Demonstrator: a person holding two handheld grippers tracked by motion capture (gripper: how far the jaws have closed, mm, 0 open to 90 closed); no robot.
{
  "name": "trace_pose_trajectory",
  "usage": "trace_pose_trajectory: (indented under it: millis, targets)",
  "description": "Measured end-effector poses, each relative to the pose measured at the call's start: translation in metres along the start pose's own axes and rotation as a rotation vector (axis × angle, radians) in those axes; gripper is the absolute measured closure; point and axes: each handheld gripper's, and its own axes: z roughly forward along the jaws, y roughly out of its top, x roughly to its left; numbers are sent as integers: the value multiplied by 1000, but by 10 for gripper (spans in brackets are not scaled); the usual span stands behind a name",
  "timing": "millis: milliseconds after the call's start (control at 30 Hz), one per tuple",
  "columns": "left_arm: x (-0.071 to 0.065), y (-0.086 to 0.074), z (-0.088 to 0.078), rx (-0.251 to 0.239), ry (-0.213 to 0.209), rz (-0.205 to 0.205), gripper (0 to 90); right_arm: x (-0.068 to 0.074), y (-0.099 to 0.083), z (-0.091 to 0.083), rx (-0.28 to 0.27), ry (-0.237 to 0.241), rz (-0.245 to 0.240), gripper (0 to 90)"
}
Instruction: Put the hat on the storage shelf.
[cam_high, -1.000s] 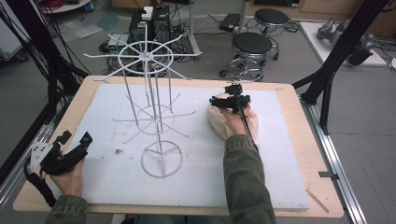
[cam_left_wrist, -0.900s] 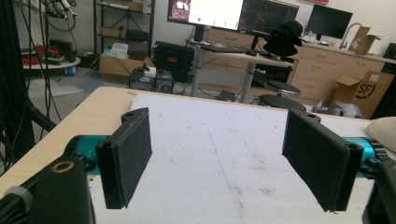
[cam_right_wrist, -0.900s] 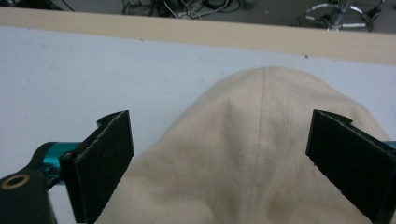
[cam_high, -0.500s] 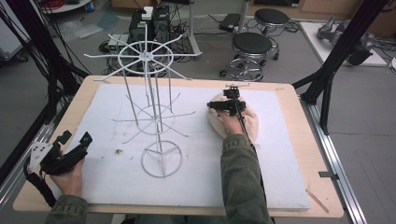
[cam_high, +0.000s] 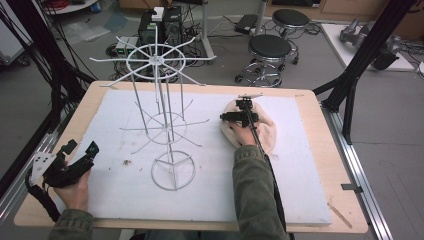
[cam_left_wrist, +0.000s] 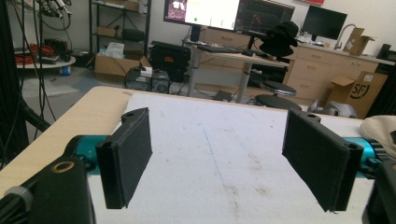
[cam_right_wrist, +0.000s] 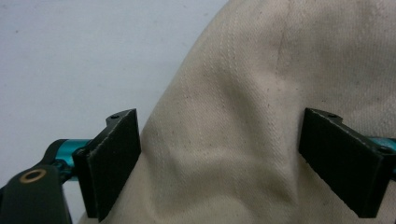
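Note:
A cream cloth item (cam_high: 266, 134), perhaps a hat, lies on the white foam board (cam_high: 300, 170) right of centre. My right gripper (cam_high: 240, 116) points down over it. In the right gripper view the gripper (cam_right_wrist: 219, 140) is open, and its black pads (cam_right_wrist: 114, 158) stand on either side of a rise of the cloth (cam_right_wrist: 233, 107) without closing on it. A white wire rack (cam_high: 165, 117) with spoke arms stands mid-board on a ring base. My left gripper (cam_high: 81, 148) rests open near the board's left edge, with nothing between its jaws (cam_left_wrist: 217, 135). The cloth's edge (cam_left_wrist: 380, 128) shows beyond its right pad.
The wooden table (cam_high: 320, 107) rims the board; black frame posts (cam_high: 360, 65) stand at both sides. Two stools (cam_high: 270, 47) and a computer case (cam_high: 160, 25) sit on the floor behind. Small crumbs (cam_high: 127, 162) lie on the board left of the rack's base.
My right gripper has come slightly nearer and lower onto the cloth item. The left gripper has stayed nearly still.

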Motion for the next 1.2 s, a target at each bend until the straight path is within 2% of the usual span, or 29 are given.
trace_pose_trajectory:
  millis: [33,67,133,167,267,300,333,367,400,533,667,733,833,967,1033,1200]
  targets:
    - [0,0,0,1,-1,0,241,2,-1,2,4,-30,-28,141]
    - [0,0,1,2,-4,-4,241,2,-1,2,4,-30,-28,141]
    - [0,-1,1,4,-5,-3,240,8,-3,2,3,-62,-65,180]
    - [0,-1,1,4,-5,-2,240,8,-3,2,3,-62,-65,180]
    - [-1,-1,1,0,-6,-2,241,10,-3,2,4,-72,-70,271]
    - [-1,-1,1,-1,-5,-2,241,10,-3,2,4,-72,-70,271]
    - [0,-1,1,0,-5,-2,240,13,-4,1,2,-71,-81,365]
    - [0,-1,2,1,-4,-3,241,14,-4,0,7,-67,-81,406]
    - [0,-1,2,2,-5,-3,241,14,-4,0,7,-67,-81,406]
    - [-1,-1,3,2,-6,-1,240,12,-3,-2,22,-26,-57,577]
    - [-1,-1,3,3,-6,1,240,8,0,-3,36,58,25,772]
    - [-1,-1,3,2,-5,-1,241,8,0,-4,39,67,34,782]
    - [1,-1,2,0,0,-4,240,2,1,-5,48,106,62,791]
    - [3,-1,2,1,4,-7,241,1,2,-7,53,112,40,795]
    - [3,-1,2,3,5,-6,240,1,1,-9,62,119,14,794]
    - [2,-1,1,1,1,-2,241,0,2,-11,68,126,0,796]
